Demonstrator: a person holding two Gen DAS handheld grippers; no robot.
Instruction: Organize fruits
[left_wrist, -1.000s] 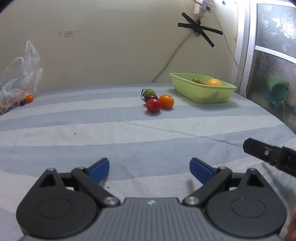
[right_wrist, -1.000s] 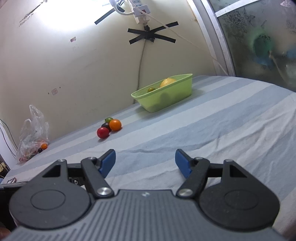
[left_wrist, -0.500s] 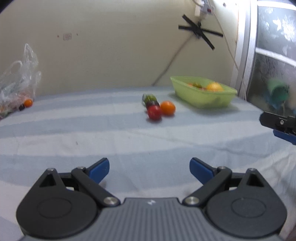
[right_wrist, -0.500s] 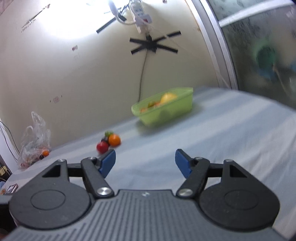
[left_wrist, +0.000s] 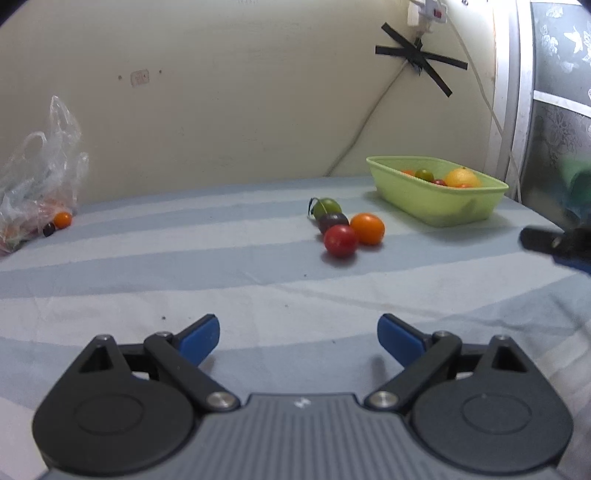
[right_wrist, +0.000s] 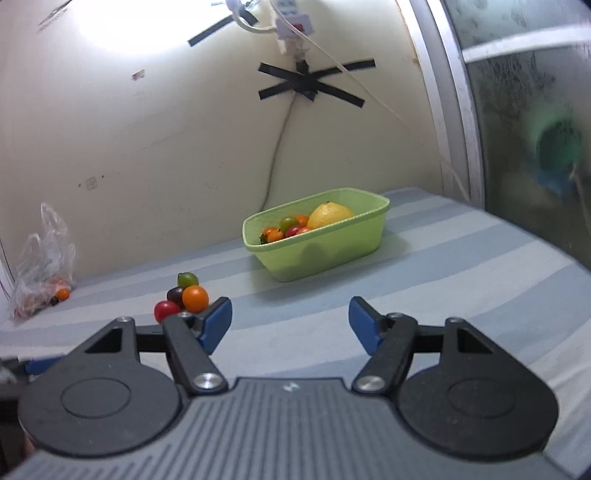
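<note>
A small cluster of fruits lies on the striped cloth: a red tomato (left_wrist: 340, 240), an orange tomato (left_wrist: 367, 229), a dark plum-coloured one (left_wrist: 333, 221) and a green one (left_wrist: 326, 205). The cluster also shows in the right wrist view, with the orange tomato (right_wrist: 195, 298) nearest my left fingertip. A green basket (left_wrist: 436, 201) (right_wrist: 321, 245) holds a lemon (right_wrist: 330, 215) and several small tomatoes. My left gripper (left_wrist: 298, 334) is open and empty, well short of the cluster. My right gripper (right_wrist: 290, 320) is open and empty, facing the basket.
A clear plastic bag (left_wrist: 35, 184) with more small fruits lies at the far left by the wall, also in the right wrist view (right_wrist: 40, 269). A cable runs down the wall behind the basket. A window frame (right_wrist: 454, 110) borders the right side.
Both grippers have lifted and moved forward toward the fruits and the basket. The right gripper now looks down into the basket more. Both stay open.
</note>
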